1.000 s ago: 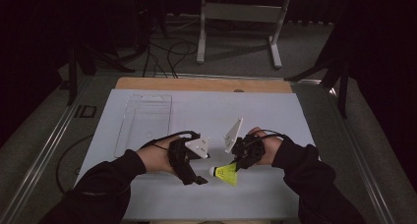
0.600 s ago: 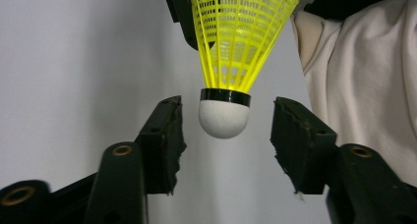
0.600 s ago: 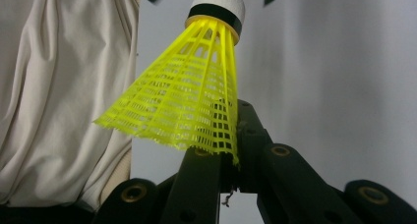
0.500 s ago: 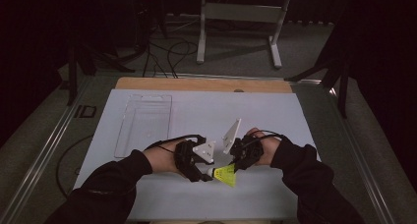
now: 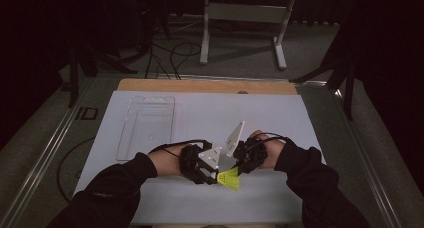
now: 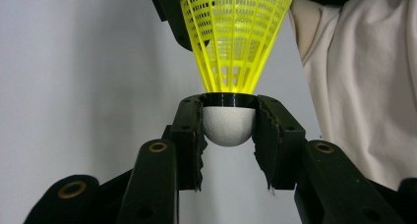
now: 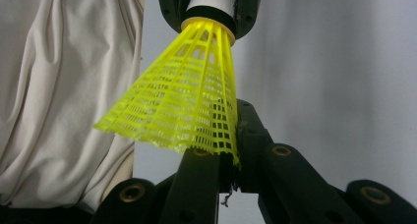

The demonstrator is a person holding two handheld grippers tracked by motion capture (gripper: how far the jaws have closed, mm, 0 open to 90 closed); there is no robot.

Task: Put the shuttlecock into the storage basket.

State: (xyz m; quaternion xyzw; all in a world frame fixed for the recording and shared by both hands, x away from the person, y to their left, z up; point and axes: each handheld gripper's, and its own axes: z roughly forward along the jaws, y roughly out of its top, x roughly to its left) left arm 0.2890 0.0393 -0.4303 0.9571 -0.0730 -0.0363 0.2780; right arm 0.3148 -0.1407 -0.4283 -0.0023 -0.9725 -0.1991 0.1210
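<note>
Left hand-held gripper [image 6: 228, 135]: the jaws have just been closing and now clamp the white cork of the shuttlecock [image 6: 231, 47], one pad on each side, just below the black band. In the left gripper view the yellow skirt rises from the jaws to the top centre of the frame.

Right hand-held gripper [image 7: 228, 155]: jaws narrow, pinching the rim of the skirt at lower centre of the right gripper view. The cork sits at top centre of that frame, between the left jaws.

In the high view the shuttlecock [image 5: 229, 178] is at lower centre, between the two grippers, above the white worktop [image 5: 280, 118]. A clear tray [image 5: 146, 125] lies at centre left, well apart.
</note>
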